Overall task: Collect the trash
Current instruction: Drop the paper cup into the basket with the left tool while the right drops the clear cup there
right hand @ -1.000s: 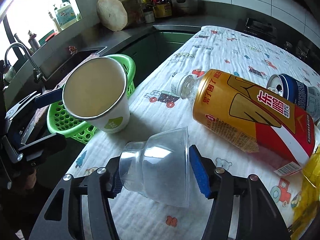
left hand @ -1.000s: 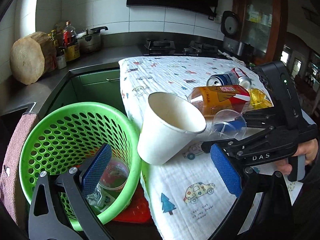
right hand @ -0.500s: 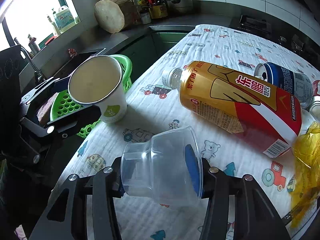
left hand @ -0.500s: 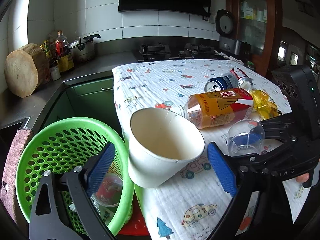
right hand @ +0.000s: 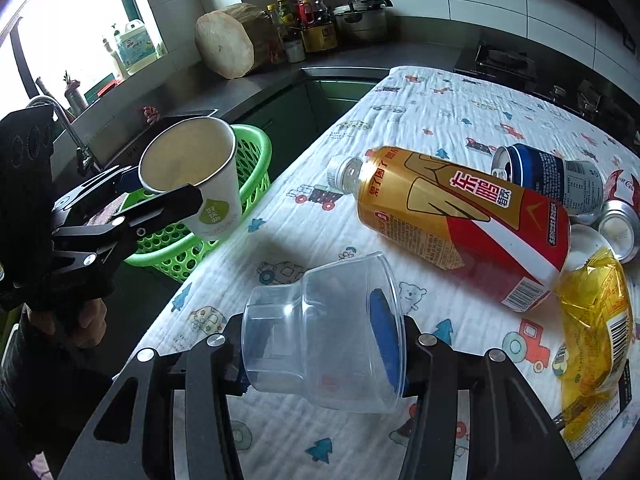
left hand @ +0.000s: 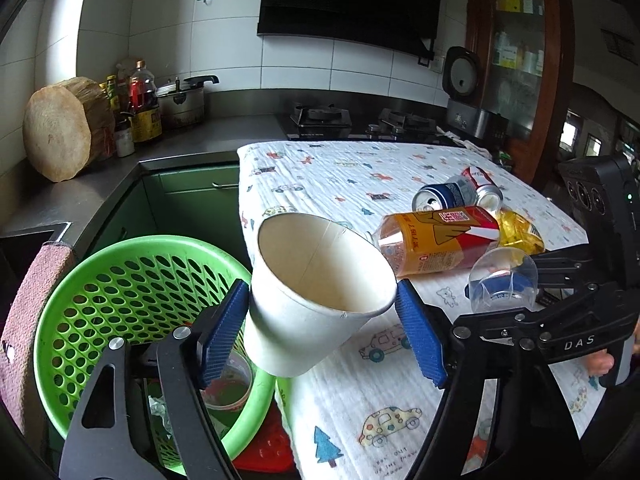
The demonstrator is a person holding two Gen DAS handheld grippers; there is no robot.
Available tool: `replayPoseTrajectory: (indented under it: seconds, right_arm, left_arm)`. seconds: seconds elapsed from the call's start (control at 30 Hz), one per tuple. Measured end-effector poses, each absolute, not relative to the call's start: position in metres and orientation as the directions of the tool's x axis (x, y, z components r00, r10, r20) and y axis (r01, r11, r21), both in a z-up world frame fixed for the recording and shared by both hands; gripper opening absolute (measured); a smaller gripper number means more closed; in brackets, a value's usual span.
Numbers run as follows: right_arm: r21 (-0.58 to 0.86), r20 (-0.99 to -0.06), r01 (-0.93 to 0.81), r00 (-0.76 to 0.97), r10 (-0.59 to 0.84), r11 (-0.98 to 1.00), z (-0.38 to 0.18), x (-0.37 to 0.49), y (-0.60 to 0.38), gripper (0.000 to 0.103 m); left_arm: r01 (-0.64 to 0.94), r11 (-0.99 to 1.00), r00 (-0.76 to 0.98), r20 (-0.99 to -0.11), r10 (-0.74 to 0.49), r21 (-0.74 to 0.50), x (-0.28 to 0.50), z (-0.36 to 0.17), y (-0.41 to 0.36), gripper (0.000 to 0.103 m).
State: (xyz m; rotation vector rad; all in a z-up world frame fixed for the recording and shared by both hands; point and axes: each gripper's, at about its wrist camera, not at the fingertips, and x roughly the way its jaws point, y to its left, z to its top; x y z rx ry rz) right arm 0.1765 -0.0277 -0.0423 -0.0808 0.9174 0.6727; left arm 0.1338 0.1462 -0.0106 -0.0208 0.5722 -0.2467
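My left gripper (left hand: 320,332) is shut on a white paper cup (left hand: 316,292), held tilted at the table's left edge beside the green basket (left hand: 100,280). The cup also shows in the right wrist view (right hand: 196,176), in front of the basket (right hand: 248,168). My right gripper (right hand: 316,344) is shut on a clear plastic cup (right hand: 324,332), lifted above the printed cloth; it shows in the left wrist view too (left hand: 504,280). On the cloth lie an orange drink bottle (right hand: 460,220), a blue can (right hand: 552,180), a silver can (right hand: 618,226) and a yellow wrapper (right hand: 596,320).
The basket holds a plastic cup with residue (left hand: 228,388) and crumpled wrap. A pink towel (left hand: 32,320) hangs at the sink edge. The counter behind carries a wooden block (left hand: 60,128), bottles (left hand: 140,104) and a pot (left hand: 184,100). A stove (left hand: 320,116) is beyond the table.
My left gripper has closed on the paper cup and lifted it toward the basket. My right gripper has raised the clear cup off the cloth.
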Motion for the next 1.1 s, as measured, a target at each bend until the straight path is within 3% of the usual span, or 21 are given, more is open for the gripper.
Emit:
replayPoseTrajectory:
  seconds: [0.2, 0.5, 0.8, 0.83, 1.1]
  right_arm:
    - [0.227, -0.726, -0.601, 0.420, 0.544, 0.766, -0.023, 0.178, -0.006, 0.048]
    - [0.237, -0.701, -0.664, 0.389, 0.598, 0.709, -0.003, 0.186, 0.046, 0.048]
    - [0.234, -0.704, -0.699, 0.357, 0.614, 0.675, 0.002, 0.200, 0.094, 0.048]
    - [0.234, -0.705, -0.701, 0.355, 0.614, 0.673, 0.002, 0.201, 0.098, 0.048]
    - [0.226, -0.720, -0.721, 0.330, 0.611, 0.655, -0.003, 0.219, 0.139, 0.048]
  left_arm:
    - [0.131, 0.986, 0.840, -0.518, -0.163, -0.099, 0.119, 0.007, 0.185, 0.074]
    - [-0.079, 0.989, 0.780, -0.625, -0.016, -0.125, 0.128, -0.012, 0.260, 0.074]
    - [-0.162, 0.971, 0.712, -0.702, -0.009, -0.177, 0.130, -0.046, 0.295, 0.077]
    - [-0.169, 0.968, 0.707, -0.707, -0.011, -0.184, 0.129, -0.048, 0.298, 0.082]
    - [-0.193, 0.952, 0.717, -0.697, -0.028, -0.236, 0.120, -0.051, 0.312, 0.086]
